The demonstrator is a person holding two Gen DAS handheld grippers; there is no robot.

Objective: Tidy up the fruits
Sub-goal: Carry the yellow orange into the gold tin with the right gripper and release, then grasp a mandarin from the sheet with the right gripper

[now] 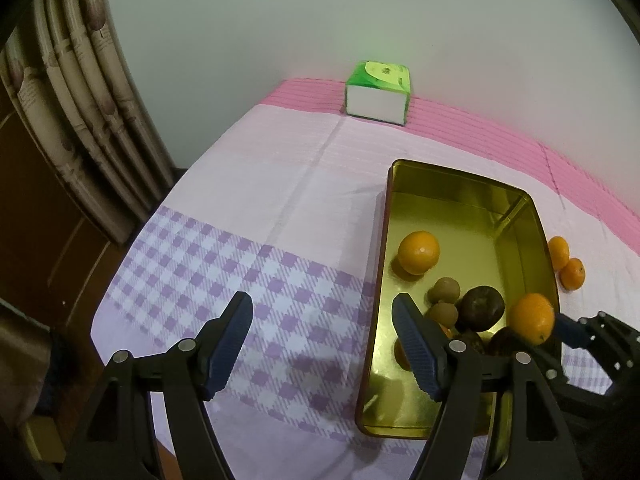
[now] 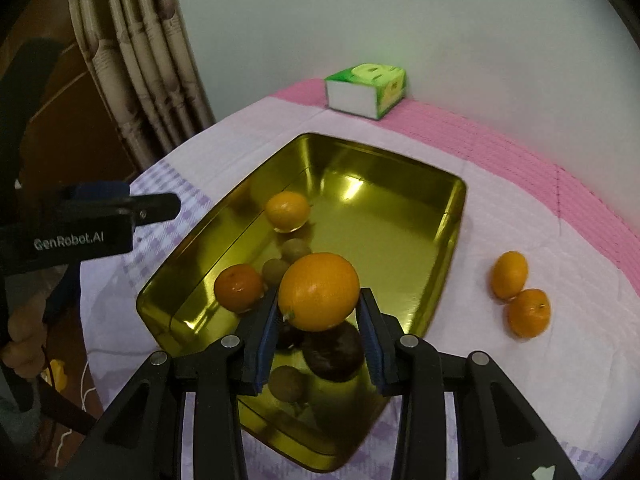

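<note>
Curtain (image 1: 84,92): hangs at nine to ten o'clock in both views, its folds bent by the lens; the bottom is cut off behind the table edge.
Left gripper (image 1: 322,320): jaws stand well apart with nothing between them. One finger is over the checked cloth, the other over the tin's near-left wall, hiding part of the fruit behind it. In the right wrist view only its side shows at nine o'clock, with a hand (image 2: 24,340) partly seen below it.
Tablecloth (image 1: 240,200): purple check nearest, pale band in the middle, pink stripe at the wall.
Tissue box (image 1: 378,92): green and white, at twelve o'clock on the pink stripe, against the wall.
Gold tin (image 2: 452,216): open rectangular tray, centre of the right wrist view; its near corner is cut off by the gripper frame.
Fruit in tin: one orange (image 2: 287,211) towards the far-left wall, another orange (image 2: 239,287) at the left wall, small brownish-green fruits (image 2: 294,250) between them, a dark round fruit (image 2: 334,354) and one more brown fruit (image 2: 286,384) low down, half covered by the fingers. Their kinds are hard to make out.
Right gripper (image 2: 318,312): closed on a large orange (image 2: 319,291), both pads pressing its sides, held above the tin's near half.
Two small oranges (image 2: 520,292): touching each other on the pale cloth at three o'clock, outside the tin.
</note>
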